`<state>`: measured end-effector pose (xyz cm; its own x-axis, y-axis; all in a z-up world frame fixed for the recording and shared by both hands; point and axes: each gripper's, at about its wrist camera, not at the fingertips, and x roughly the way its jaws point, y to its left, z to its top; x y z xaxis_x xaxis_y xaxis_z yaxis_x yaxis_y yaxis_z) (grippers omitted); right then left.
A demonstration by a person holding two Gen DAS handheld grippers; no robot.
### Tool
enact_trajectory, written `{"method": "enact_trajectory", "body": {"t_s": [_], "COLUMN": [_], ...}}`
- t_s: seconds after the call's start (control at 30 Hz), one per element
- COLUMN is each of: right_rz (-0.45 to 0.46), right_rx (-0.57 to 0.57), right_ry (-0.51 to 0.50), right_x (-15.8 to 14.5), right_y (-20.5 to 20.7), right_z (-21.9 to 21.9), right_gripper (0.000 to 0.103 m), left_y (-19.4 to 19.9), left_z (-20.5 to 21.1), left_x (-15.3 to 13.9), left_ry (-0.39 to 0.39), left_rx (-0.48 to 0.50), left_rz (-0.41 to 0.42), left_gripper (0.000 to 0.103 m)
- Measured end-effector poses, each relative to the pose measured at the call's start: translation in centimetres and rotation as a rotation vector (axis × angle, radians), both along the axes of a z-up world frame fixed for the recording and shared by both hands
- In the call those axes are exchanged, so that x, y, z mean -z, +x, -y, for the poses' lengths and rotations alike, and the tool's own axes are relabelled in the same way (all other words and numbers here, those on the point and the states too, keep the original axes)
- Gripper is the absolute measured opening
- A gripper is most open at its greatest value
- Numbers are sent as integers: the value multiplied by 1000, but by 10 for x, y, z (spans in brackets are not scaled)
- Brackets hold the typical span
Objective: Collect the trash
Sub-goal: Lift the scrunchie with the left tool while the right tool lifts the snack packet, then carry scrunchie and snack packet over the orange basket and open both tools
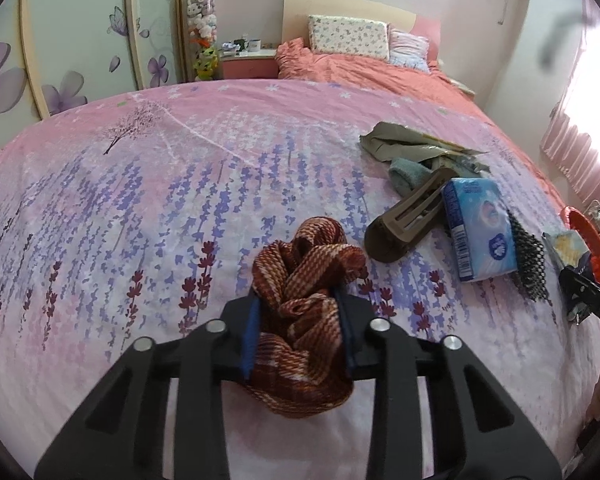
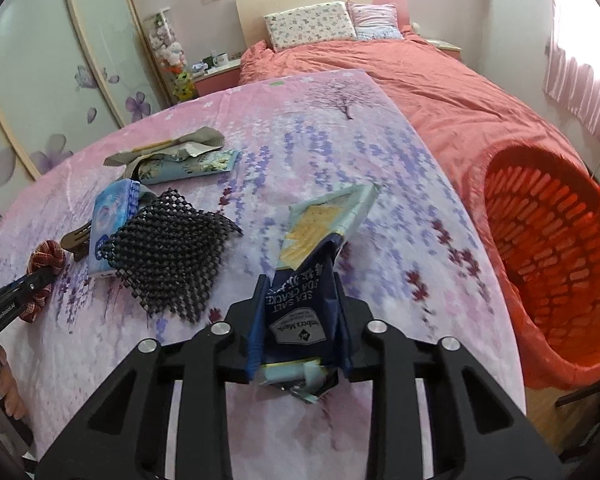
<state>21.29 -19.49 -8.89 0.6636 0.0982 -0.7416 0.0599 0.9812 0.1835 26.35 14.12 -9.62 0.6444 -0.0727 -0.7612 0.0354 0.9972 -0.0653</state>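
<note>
Left gripper [image 1: 300, 312]: your fingers are clamped on a red-and-cream checked scrunchie [image 1: 306, 280], which bulges out ahead of the tips and hangs behind them, over the pink floral bedspread [image 1: 140, 200].

Right gripper [image 2: 300, 304]: your fingers are clamped on a navy cracker wrapper [image 2: 320, 248]; its pale torn end sticks out ahead of the tips, tilted right.

Ahead and right of your left fingers:
- brown hair claw [image 1: 404, 220]
- blue tissue pack [image 1: 480, 232], just beside the claw
- black mesh mat [image 1: 532, 256], touching the pack
- olive cloth with wrappers [image 1: 404, 142], farther off

Right of your right fingers: red slatted basket [image 2: 556, 248], off the bedspread's edge, opening facing you.
</note>
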Motion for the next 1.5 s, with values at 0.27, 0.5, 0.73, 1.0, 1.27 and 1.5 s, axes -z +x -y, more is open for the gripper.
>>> {"method": "enact_trajectory", "body": {"t_s": [0.27, 0.5, 0.73, 1.0, 1.27, 1.5], "right_rz": [65, 160, 276, 351, 365, 333], "right_rx": [-1, -2, 67, 190, 286, 347], "right_ry": [18, 20, 14, 34, 56, 132], "right_x": [-19, -48, -78, -90, -77, -50], "right_y": [-21, -41, -63, -75, -68, -55], "right_z": [11, 26, 66, 131, 185, 222], "right_gripper": [28, 28, 28, 28, 28, 30], "left_y": [-20, -34, -43, -40, -19, 2], "left_z": [11, 52, 140, 251, 351, 410], "left_x": [-30, -68, -103, -118, -98, -65], "left_ry": [-33, -81, -138, -207, -238, -209], "left_rx": [22, 110, 269, 470, 621, 671], "left_rz": [58, 117, 184, 211, 154, 86], "left_gripper": [30, 30, 30, 31, 31, 39]}}
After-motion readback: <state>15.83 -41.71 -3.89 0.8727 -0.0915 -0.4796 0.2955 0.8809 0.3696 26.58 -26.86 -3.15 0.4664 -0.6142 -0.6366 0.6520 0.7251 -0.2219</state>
